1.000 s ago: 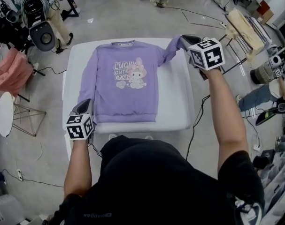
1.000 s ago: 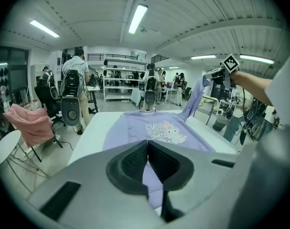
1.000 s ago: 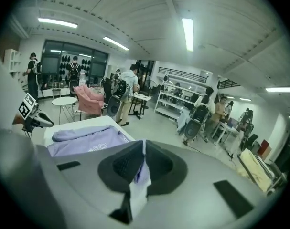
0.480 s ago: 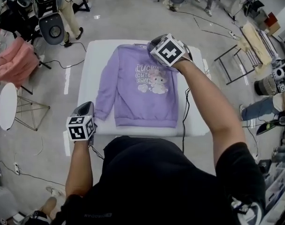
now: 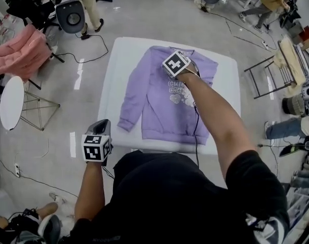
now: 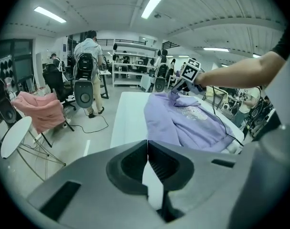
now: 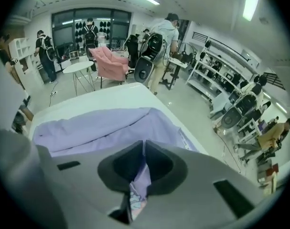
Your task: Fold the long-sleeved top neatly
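Well, the grey floor [image 5: 144, 19] fills the frame all round, and the white surface [image 5: 113, 85] stands in the upper middle of the head view. The lilac top [image 5: 157, 113] lies face up on it, covering much of its middle. Its collar points toward the top of the frame and its hem runs along the near edge. At the upper left a pink cloth [image 5: 22, 52] hangs, well apart from the surface.

The sleeve [image 7: 143, 174] on the frame's right is folded in over the chest. My right hand-held gripper [image 7: 144, 149] is clenched on its lilac fabric, which shows pinched between the jaws in the right gripper view. In the head view it sits over the chest just below the collar, with my forearm crossing the right half of the top.

The other sleeve [image 5: 130, 103] lies straight down the body's left side, its cuff near the lower left part of the surface. My left hand-held gripper [image 6: 147, 147] is at the lower left of the head view, off the surface and near its near left corner. Its jaws are pressed together with nothing between them. The print [image 5: 175, 88] on the chest peeks out beside my forearm.
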`<control>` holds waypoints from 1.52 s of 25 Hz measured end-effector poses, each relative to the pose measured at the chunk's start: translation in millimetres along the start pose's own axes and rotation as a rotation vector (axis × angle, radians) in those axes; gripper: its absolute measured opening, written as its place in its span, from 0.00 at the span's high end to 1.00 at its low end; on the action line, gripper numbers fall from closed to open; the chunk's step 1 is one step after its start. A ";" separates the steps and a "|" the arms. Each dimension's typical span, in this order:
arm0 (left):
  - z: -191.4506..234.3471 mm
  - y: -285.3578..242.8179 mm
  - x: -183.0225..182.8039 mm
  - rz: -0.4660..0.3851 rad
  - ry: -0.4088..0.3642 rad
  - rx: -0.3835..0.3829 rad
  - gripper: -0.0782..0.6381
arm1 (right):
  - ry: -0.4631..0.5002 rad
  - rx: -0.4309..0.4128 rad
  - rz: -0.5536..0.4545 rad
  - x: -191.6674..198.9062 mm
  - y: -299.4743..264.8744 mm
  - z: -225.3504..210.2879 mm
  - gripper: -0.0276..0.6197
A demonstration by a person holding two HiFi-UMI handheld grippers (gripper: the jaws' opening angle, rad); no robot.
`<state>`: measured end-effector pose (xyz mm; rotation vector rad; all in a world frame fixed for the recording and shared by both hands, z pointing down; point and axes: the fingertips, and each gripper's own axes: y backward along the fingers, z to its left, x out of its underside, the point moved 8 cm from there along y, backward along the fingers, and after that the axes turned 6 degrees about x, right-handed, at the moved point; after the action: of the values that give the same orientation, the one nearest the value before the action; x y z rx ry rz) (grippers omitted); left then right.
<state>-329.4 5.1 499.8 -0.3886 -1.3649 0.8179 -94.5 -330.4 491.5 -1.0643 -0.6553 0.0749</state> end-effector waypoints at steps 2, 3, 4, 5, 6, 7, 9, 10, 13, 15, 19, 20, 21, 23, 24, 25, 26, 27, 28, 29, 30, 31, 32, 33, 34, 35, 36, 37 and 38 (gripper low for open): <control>1.8 3.0 5.4 0.010 0.006 0.002 0.88 | -0.031 0.014 -0.003 0.1 -17.5 2.8 0.92; 2.8 3.7 7.2 0.014 0.008 0.002 0.88 | -0.042 0.015 -0.013 -0.7 -25.2 3.9 0.92; 4.0 4.1 8.5 0.017 0.010 0.003 0.88 | -0.052 0.013 -0.025 -1.6 -31.3 5.3 0.92; 5.5 4.3 9.5 0.019 0.012 0.004 0.88 | -0.058 0.008 -0.036 -2.4 -36.3 7.1 0.92; 7.6 4.7 10.0 0.020 0.014 0.004 0.88 | -0.059 0.004 -0.040 -2.7 -40.8 9.1 0.92; 10.1 5.4 10.1 0.020 0.017 0.002 0.88 | -0.059 0.003 -0.032 -2.0 -44.9 11.0 0.92; 16.9 7.5 9.5 0.016 0.023 -0.007 0.88 | -0.054 -0.001 -0.021 -1.8 -53.5 14.6 0.91; 20.8 9.0 8.8 0.015 0.025 -0.015 0.88 | -0.053 -0.003 -0.019 -2.1 -56.7 15.8 0.91; 30.6 14.6 7.6 0.018 0.024 -0.035 0.88 | -0.054 -0.003 -0.011 -3.0 -60.5 18.1 0.91; 33.5 16.5 7.6 0.024 0.021 -0.039 0.88 | -0.038 -0.024 -0.043 -8.2 -63.1 19.6 0.89; 30.3 13.7 3.6 0.030 0.006 -0.017 0.88 | -0.103 -0.058 -0.068 -9.3 -43.1 11.9 0.77; 28.1 11.0 2.5 0.031 -0.004 -0.007 0.88 | -0.130 -0.066 -0.089 -9.2 -33.8 8.8 0.76; 25.5 6.8 1.7 0.033 -0.017 0.004 0.88 | -0.156 -0.071 -0.114 -8.0 -23.9 5.2 0.76; 19.0 -5.6 0.1 0.043 -0.057 0.021 0.88 | -0.213 -0.073 -0.168 -1.0 -2.5 -3.8 0.79; 14.6 -12.3 -1.3 0.050 -0.080 0.028 0.88 | -0.240 -0.072 -0.195 4.8 9.0 -8.3 0.81; 9.4 -18.0 -3.2 0.056 -0.101 0.038 0.88 | -0.260 -0.068 -0.222 11.6 21.1 -12.1 0.83; 3.8 -22.2 -5.7 0.058 -0.119 0.049 0.88 | -0.273 -0.062 -0.248 19.0 33.9 -14.5 0.87; -2.0 -25.2 -8.6 0.057 -0.133 0.060 0.88 | -0.279 -0.055 -0.270 26.6 47.2 -15.4 0.91; -7.8 -27.3 -11.9 0.054 -0.147 0.071 0.88 | -0.283 -0.048 -0.289 34.3 60.7 -15.0 0.95; -13.5 -29.0 -14.9 0.051 -0.159 0.079 0.88 | -0.289 -0.045 -0.306 42.6 74.1 -13.4 0.95; -19.1 -30.6 -17.3 0.048 -0.169 0.088 0.88 | -0.299 -0.048 -0.320 51.4 86.8 -10.6 0.95; -24.2 -32.3 -18.7 0.047 -0.174 0.096 0.88 | -0.312 -0.054 -0.331 60.8 98.7 -6.6 0.95; -28.6 -34.0 -19.3 0.048 -0.175 0.105 0.88 | -0.323 -0.062 -0.337 70.7 109.7 -1.7 0.95; -32.2 -35.8 -19.4 0.051 -0.173 0.111 0.88 | -0.331 -0.070 -0.340 80.7 120.0 3.8 0.95; -34.6 -37.4 -19.6 0.054 -0.172 0.114 0.88 | -0.335 -0.074 -0.341 90.6 129.7 9.5 0.95; -36.2 -38.2 -19.9 0.055 -0.173 0.111 0.88 | -0.336 -0.075 -0.340 100.4 138.9 15.4 0.95; -37.3 -37.9 -19.5 0.054 -0.175 0.106 0.88 | -0.337 -0.074 -0.339 110.5 147.5 21.8 0.95; -38.4 -36.9 -18.2 0.053 -0.176 0.101 0.88 | -0.341 -0.073 -0.336 121.1 155.3 28.7 0.95; -39.6 -35.8 -16.1 0.054 -0.175 0.098 0.87 | -0.350 -0.074 -0.334 132.2 162.4 35.6 0.95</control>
<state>-281.1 -22.3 505.0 -0.2829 -1.4748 0.9777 34.0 -173.1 429.2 -1.0079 -1.1524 -0.0555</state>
